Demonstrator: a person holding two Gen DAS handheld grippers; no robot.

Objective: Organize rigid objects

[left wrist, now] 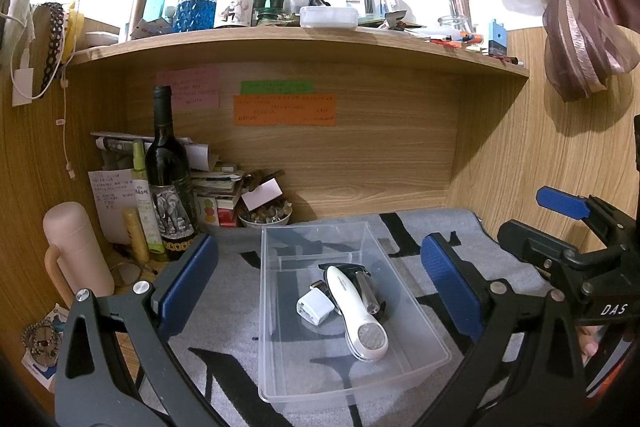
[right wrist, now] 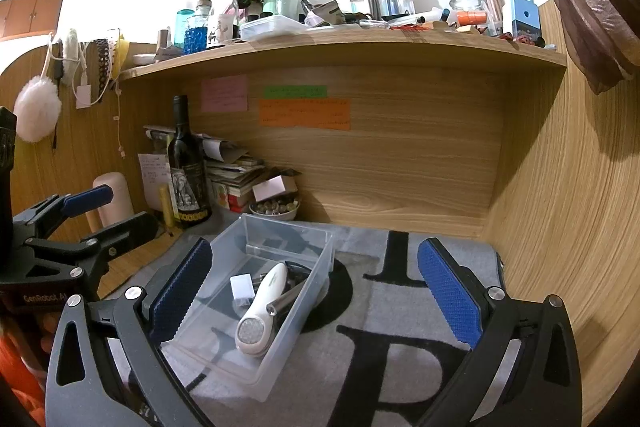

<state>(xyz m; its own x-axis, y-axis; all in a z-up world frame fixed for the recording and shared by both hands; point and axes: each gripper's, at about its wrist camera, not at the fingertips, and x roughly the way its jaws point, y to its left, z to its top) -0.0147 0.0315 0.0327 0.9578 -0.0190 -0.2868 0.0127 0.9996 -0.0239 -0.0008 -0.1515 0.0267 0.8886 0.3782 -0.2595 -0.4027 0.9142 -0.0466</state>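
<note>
Left wrist view: our left gripper [left wrist: 320,291] hangs spread wide and empty over the clear bin [left wrist: 280,347] on the grey mat [left wrist: 224,327]. Inside lie the white trimmer [left wrist: 356,315], a white adapter [left wrist: 314,308] and a metal piece [left wrist: 370,293], apparently sorted there already.

Right wrist view: right gripper [right wrist: 316,291] likewise released, empty, angled toward the bin's right side.

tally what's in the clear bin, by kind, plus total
In the clear bin:
White handheld device: 1
White charger plug: 1
Silver metal cylinder: 1
Black item, mostly hidden under the device: 1
Total: 4
</note>
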